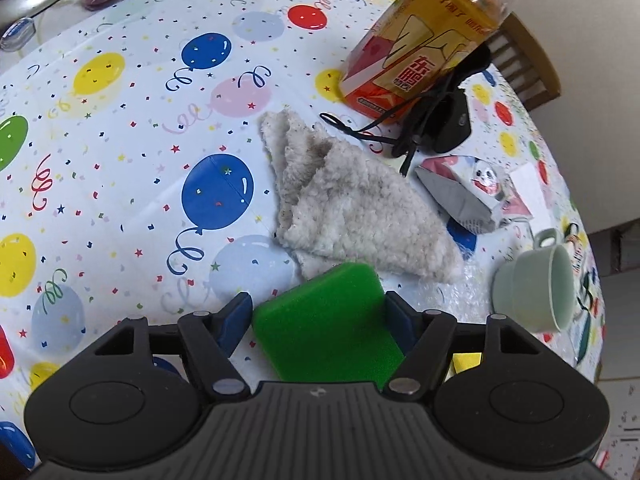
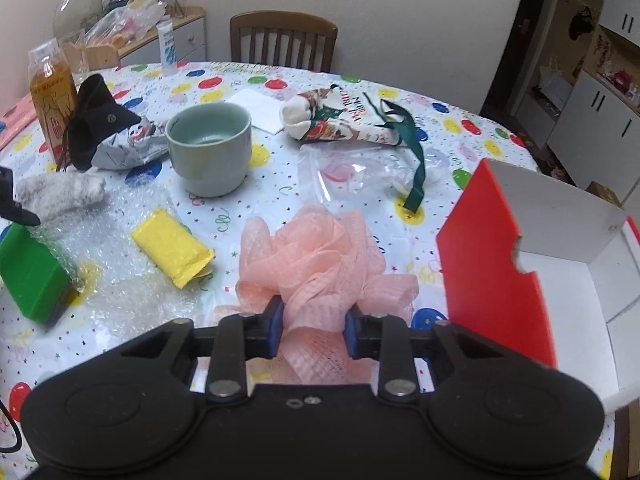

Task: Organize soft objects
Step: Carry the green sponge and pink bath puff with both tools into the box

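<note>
Pink mesh pouf (image 2: 320, 256) pinched in right gripper (image 2: 314, 330) fingers; red-and-white box (image 2: 496, 240) just right. Left gripper (image 1: 318, 320) fingers straddle green sponge (image 1: 324, 328), grip unclear; beige towel (image 1: 352, 208), cup (image 1: 536, 284) ahead on table (image 1: 120, 168).

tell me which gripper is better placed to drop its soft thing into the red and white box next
Right. The right gripper is closed on the pink mesh loofah, with the open box directly beside it. The left gripper holds the green sponge farther from the box.
</note>
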Available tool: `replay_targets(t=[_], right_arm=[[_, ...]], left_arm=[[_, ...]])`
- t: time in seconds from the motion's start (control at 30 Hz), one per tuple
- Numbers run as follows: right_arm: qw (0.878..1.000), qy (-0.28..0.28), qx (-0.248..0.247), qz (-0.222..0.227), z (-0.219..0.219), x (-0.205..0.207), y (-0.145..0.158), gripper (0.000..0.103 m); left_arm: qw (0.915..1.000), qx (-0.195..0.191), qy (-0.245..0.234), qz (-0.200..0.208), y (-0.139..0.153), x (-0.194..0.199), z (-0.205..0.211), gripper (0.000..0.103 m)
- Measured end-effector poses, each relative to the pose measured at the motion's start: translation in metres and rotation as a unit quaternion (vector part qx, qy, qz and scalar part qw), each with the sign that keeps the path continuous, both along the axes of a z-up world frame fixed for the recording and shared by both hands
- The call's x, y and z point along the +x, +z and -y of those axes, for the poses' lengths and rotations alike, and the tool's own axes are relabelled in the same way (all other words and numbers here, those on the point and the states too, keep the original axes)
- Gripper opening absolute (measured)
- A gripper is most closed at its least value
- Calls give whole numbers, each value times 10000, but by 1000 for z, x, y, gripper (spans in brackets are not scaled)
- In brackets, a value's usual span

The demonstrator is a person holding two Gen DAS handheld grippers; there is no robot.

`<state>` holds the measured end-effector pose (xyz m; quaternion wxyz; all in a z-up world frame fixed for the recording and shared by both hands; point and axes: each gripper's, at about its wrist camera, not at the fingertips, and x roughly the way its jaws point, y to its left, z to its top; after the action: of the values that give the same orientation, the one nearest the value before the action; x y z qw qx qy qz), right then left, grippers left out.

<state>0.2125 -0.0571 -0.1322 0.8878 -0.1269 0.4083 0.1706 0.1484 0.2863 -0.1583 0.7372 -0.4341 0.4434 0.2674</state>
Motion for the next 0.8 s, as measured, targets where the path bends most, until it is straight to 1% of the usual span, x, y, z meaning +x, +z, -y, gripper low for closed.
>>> replay_targets(t=[0.17, 0.3, 0.43, 0.63, 0.8], right_arm=[[9997, -171, 176, 59, 7, -11, 16, 22], [9991, -231, 270, 227, 12, -21, 31, 21], [9983, -252, 449, 287, 20, -29, 47, 21], [9968, -90, 643, 468, 35, -36, 77, 21], [9947, 28, 828, 606, 57, -36, 97, 21]], left_arm=[[9996, 1, -181, 236, 13, -9, -5, 71], [9984, 95, -379, 416, 26, -14, -3, 71], [9962, 241, -601, 576, 43, -19, 4, 71], [9912, 472, -887, 861, 74, -21, 22, 71], [9844, 493, -1210, 1183, 102, -12, 50, 71]])
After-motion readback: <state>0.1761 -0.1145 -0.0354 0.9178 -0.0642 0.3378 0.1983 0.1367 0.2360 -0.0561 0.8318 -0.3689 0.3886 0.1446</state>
